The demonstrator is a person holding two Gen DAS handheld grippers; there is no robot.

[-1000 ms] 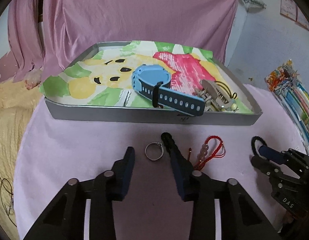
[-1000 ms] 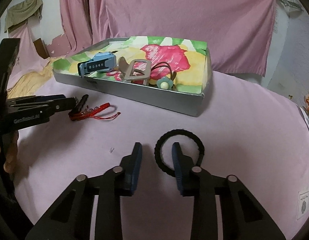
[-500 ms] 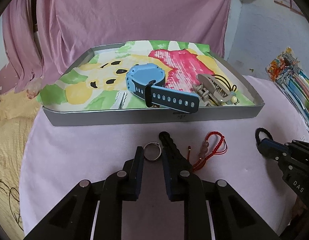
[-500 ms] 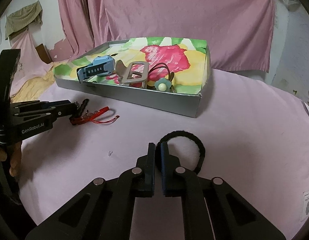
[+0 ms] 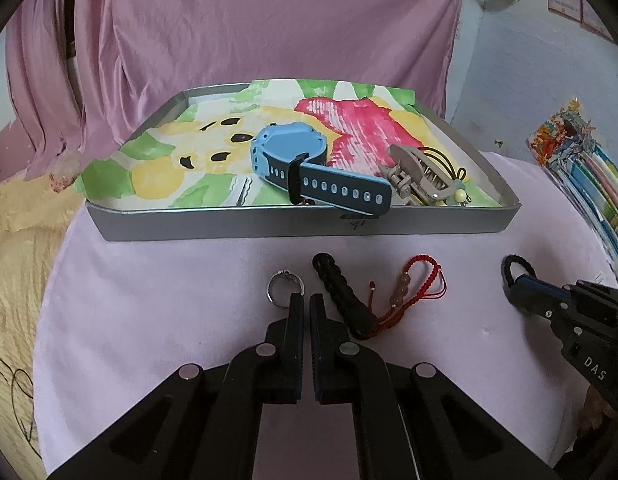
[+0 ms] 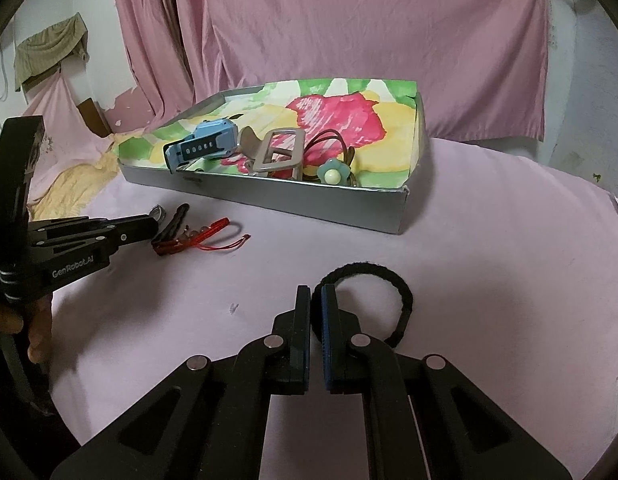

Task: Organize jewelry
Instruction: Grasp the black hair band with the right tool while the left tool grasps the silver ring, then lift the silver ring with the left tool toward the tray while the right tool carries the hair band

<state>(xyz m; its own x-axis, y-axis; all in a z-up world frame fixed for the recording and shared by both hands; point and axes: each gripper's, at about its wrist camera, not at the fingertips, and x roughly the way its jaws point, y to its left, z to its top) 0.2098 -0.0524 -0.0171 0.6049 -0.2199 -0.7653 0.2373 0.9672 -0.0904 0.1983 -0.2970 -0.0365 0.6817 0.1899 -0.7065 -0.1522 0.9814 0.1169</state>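
Note:
A silver ring [image 5: 284, 289] lies on the pink cloth, and my left gripper [image 5: 306, 299] is shut on its right edge; in the right wrist view the ring [image 6: 158, 213] shows at that gripper's tip [image 6: 152, 221]. My right gripper [image 6: 316, 294] is shut on the near-left side of a black hair tie [image 6: 373, 269], whose loop [image 5: 516, 261] sticks out past the right gripper [image 5: 515, 282] in the left wrist view. Beside the ring lie a black strap [image 5: 341, 292] and a red beaded cord bracelet [image 5: 413, 285].
A grey tray [image 5: 269, 227] lined with bright paper stands just beyond, holding a blue watch [image 5: 293, 156], a beige hair clip [image 5: 413, 174] and a flower hair tie [image 6: 333, 176]. Colourful packets [image 5: 581, 176] lie at the right edge. Pink curtains hang behind.
Both grippers have gone from open to shut: the left one around the ring's edge, the right one on the black hair tie. Both views have drawn back slightly.

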